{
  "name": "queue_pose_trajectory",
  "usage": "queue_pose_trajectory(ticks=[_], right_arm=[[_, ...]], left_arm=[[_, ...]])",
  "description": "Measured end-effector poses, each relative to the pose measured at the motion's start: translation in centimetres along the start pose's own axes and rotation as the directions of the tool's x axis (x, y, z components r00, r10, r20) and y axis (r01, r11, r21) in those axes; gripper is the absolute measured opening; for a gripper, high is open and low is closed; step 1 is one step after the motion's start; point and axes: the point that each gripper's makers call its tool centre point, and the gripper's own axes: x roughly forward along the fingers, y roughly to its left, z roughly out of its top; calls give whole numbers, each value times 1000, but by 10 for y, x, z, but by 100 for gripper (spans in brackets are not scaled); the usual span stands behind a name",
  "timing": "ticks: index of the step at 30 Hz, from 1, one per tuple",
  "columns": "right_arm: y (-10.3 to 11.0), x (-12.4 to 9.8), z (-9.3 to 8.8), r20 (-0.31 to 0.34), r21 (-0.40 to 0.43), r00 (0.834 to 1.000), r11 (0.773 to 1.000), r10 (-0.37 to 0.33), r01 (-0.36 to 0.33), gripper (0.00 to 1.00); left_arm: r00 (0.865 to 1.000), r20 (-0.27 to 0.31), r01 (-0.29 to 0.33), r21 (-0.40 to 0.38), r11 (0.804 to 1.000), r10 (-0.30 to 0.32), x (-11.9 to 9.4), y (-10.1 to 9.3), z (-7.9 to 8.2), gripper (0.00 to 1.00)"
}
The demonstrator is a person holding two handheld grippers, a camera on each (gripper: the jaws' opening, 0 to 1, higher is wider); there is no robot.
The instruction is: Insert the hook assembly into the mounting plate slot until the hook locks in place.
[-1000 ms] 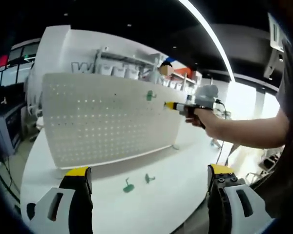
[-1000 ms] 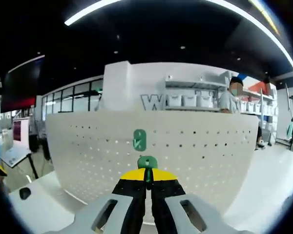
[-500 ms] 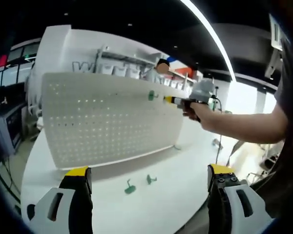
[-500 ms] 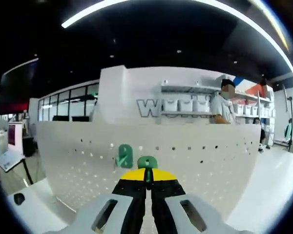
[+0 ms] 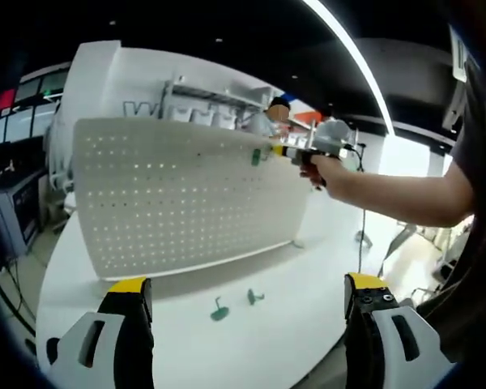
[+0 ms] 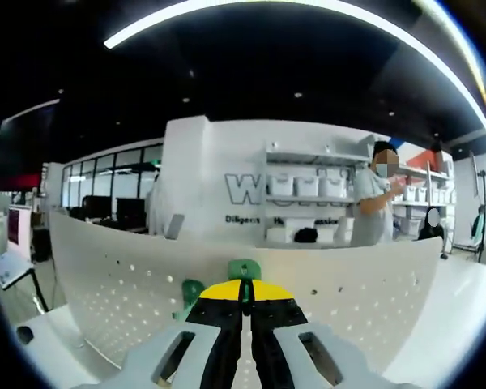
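Gripping, right hand-held gripper point(image 6: 245, 298): its yellow-tipped black jaws are pressed together on a small green plastic hook point(image 6: 244, 270), whose top pokes up just above the jaw tips in the right gripper view.
Held hook position: close to the top edge of the upright white perforated mounting plate point(image 6: 130, 292); I cannot tell whether it touches the plate.
Mounted hook: a second small green plastic hook piece point(image 6: 189, 293) sits on the plate's face, just left of and a little below the jaw tips in that view.
Right hand-held gripper seen from the other side: in the left gripper view it point(image 5: 285, 151) is raised at the plate's upper right corner, held in the person's hand point(image 5: 317, 168), forearm reaching in from the right edge; a green piece point(image 5: 257, 156) shows at its tip against the plate.
Left hand-held gripper point(image 5: 245, 298): jaws spread wide apart, nothing between them, low over the near edge of the white round tabletop point(image 5: 292, 324).
Loose hooks: two more green plastic hooks point(image 5: 220, 309) and point(image 5: 253, 297) lie on the tabletop in front of the plate's foot, near each other but apart.
Plate point(image 5: 178, 194): stands on the tabletop, curved by the lens, rows of small holes across its face.
Background: a white wall with shelves of white bins point(image 6: 308, 186) behind the plate, and a person point(image 6: 376, 207) standing there.
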Motion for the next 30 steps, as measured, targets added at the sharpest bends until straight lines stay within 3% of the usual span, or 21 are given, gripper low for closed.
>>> queue_pose_trajectory(ticks=[16, 30], right_arm=[[-9, 11, -17, -27, 5, 1000, 1000, -14, 14, 0], [-2, 8, -24, -33, 12, 999, 1000, -25, 26, 0]], left_arm=[[1000, -3, -11, -3, 1000, 11, -1, 5, -1, 100], [1000, -3, -29, -12, 1000, 29, -5, 10, -3, 100]])
